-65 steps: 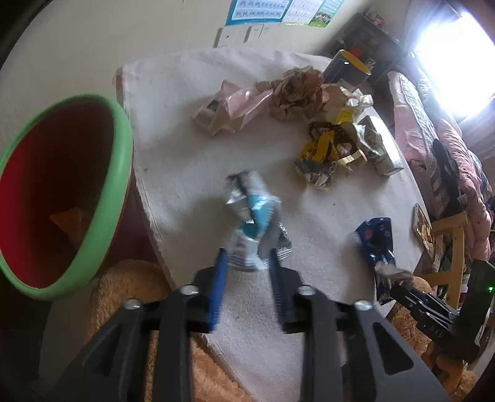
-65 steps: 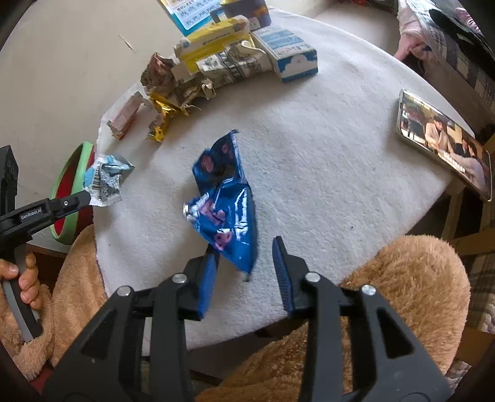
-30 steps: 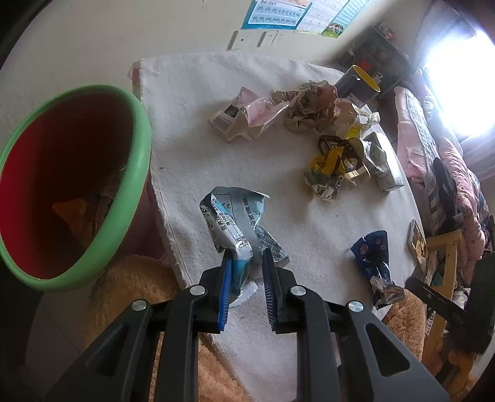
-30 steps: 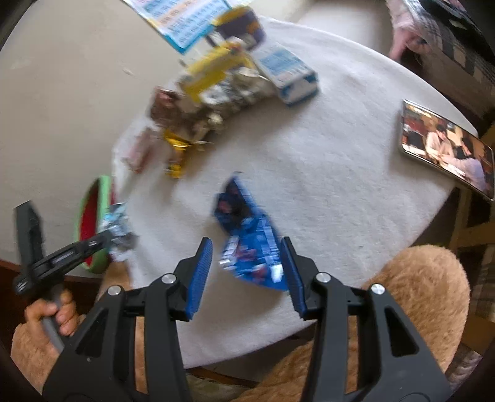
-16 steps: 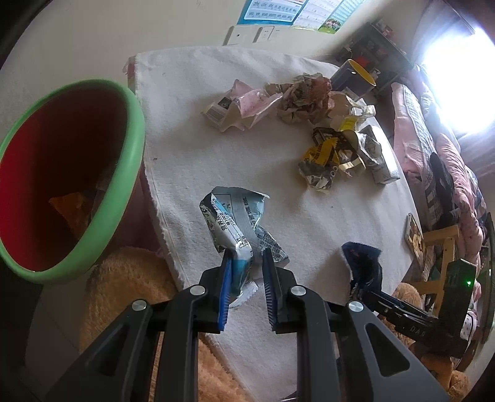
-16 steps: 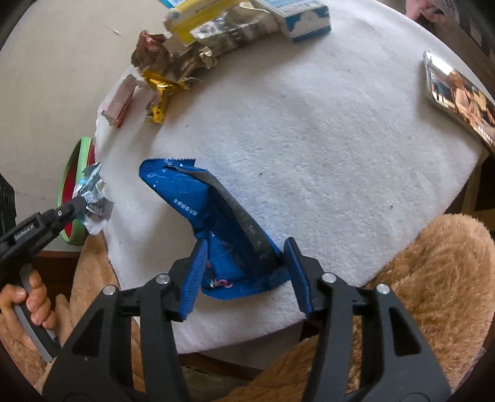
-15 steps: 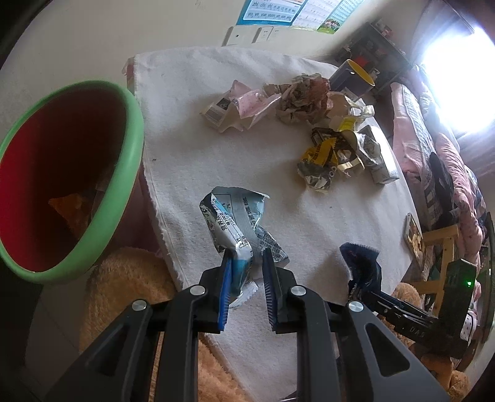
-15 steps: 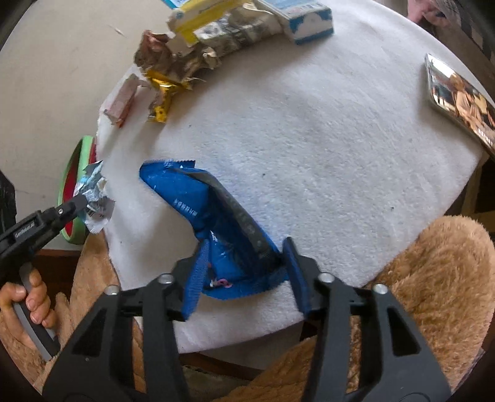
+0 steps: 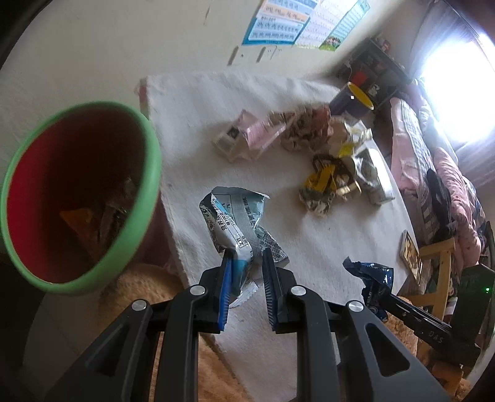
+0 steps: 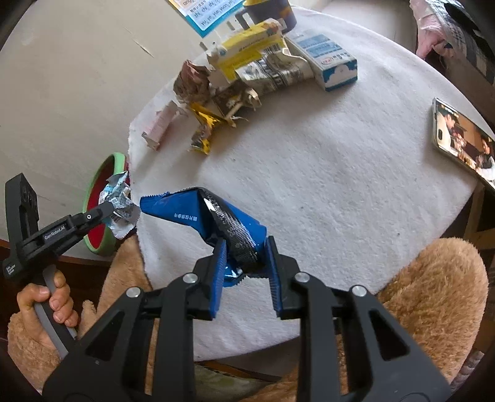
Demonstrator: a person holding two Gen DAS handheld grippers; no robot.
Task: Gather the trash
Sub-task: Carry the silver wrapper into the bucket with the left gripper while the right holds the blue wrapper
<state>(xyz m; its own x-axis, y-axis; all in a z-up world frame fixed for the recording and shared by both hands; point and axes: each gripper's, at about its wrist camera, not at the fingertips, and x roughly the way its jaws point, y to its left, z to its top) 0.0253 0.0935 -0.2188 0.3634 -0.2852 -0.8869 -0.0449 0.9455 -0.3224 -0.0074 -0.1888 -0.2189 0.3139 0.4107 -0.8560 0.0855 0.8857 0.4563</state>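
My left gripper (image 9: 246,263) pinches a crumpled silver-blue wrapper (image 9: 238,222), lifted clear of the table (image 9: 191,102) so it can swing to the red bin (image 9: 77,191) at its left. My right gripper (image 10: 244,253) clamps a blue wrapper (image 10: 216,216) likewise; more trash (image 10: 247,71) waits well ahead.

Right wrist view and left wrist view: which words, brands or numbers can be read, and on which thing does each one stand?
"GenRoboAI": on the arm of the left gripper, right wrist view.
"yu ye yue yuan": partly readable on the wall poster.
"DAS": on the right gripper body, left wrist view, uncertain.
Blue-and-white carton, yellow box, silver wrapper, blue wrapper: print too small or blurred to read.
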